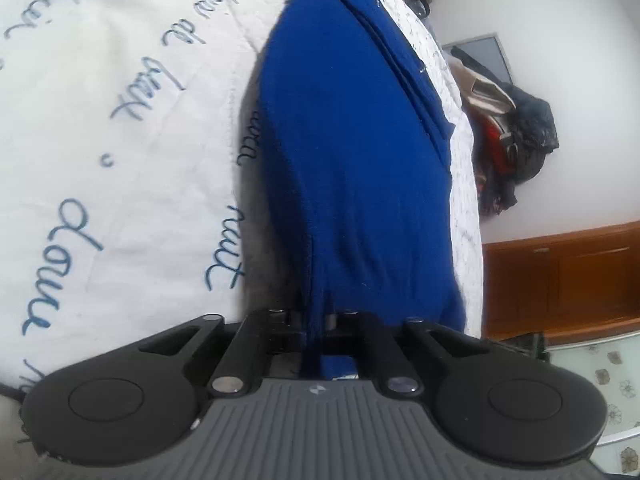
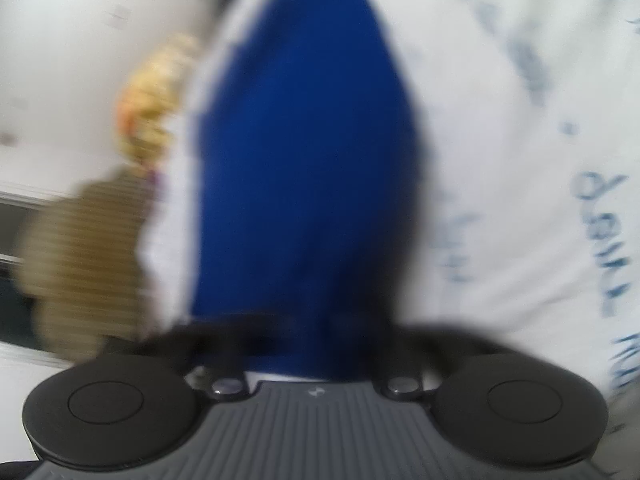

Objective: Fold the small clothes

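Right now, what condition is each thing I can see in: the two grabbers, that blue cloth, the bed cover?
Left gripper: shut on the blue garment.
Right gripper: shut, blue cloth at its tips; too blurred to confirm the grip.
Blue garment: stretched out in a long strip on the bedspread, layered edges along one side.
Bedspread: spread flat, white with blue script.

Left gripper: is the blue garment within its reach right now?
Yes, apparently already there. The left gripper has its jaws shut on an edge of the blue garment, which runs away from them over the white bedspread; nothing is in the way.
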Tool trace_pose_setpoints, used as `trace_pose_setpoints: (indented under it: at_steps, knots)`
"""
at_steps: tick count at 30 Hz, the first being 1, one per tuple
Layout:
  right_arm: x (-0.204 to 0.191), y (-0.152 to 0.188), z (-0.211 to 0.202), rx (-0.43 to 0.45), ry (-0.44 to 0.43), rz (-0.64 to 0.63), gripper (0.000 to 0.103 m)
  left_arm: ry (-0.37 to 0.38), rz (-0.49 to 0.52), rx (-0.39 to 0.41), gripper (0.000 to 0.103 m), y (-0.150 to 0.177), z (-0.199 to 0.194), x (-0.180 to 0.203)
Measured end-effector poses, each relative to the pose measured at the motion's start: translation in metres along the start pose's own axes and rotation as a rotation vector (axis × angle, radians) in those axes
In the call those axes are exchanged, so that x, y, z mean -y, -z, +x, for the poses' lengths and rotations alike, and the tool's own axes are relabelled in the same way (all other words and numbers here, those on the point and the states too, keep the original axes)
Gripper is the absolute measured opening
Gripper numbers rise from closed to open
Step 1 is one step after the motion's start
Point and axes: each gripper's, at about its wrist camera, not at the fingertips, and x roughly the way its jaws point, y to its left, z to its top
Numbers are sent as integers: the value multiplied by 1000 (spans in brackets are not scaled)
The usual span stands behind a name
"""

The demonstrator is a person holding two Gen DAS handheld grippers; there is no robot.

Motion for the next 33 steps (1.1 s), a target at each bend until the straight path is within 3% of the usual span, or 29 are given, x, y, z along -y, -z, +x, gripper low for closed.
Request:
trace_pose_setpoints:
  at_steps: [5,8,9,11,13,14,16,17,18,20,22,25,27,29,31,32,33]
  knots:
    - [-20,7,-20,49,11,-80,4,-112,147,82,5,6,-31,21]
    - [-19,11,-34,61,91,-144,4,-199,178,55,10,9,-31,15]
    - [-10,10,-29,43,118,-129,4,-178,173,58,10,9,-30,11]
    - [-4,12,-24,41,83,-130,3,-195,201,51,10,7,-30,17]
    - [-9,13,-22,44,102,-152,6,-210,235,21,10,6,-33,25]
    - [-14,11,-22,34,116,-170,11,-231,254,22,17,3,-38,29]
    - [-24,0,-31,63,193,-218,22,-265,309,91,43,-6,-54,43]
    - [-31,-7,-37,121,236,-243,38,-278,346,152,58,-12,-58,55]
    - [-39,-16,-42,194,268,-274,53,-286,385,219,67,-19,-60,69]
    - [-62,-39,-37,312,302,-346,60,-268,469,311,67,-32,-45,99]
    - [-89,-63,-13,384,309,-419,60,-269,551,378,68,-40,-11,127]
    - [-121,-99,49,427,300,-502,58,-373,629,420,66,-55,59,150]
    - [-134,-115,90,420,390,-560,58,-467,669,419,65,-62,97,154]
    - [-137,-123,131,371,533,-620,58,-507,666,391,67,-68,124,147]
    - [-134,-103,142,431,603,-756,68,-570,829,437,83,-51,128,139]
    - [-124,-97,135,448,585,-765,77,-584,867,456,93,-46,122,133]
    - [-112,-92,126,463,546,-768,77,-578,830,429,101,-49,113,125]
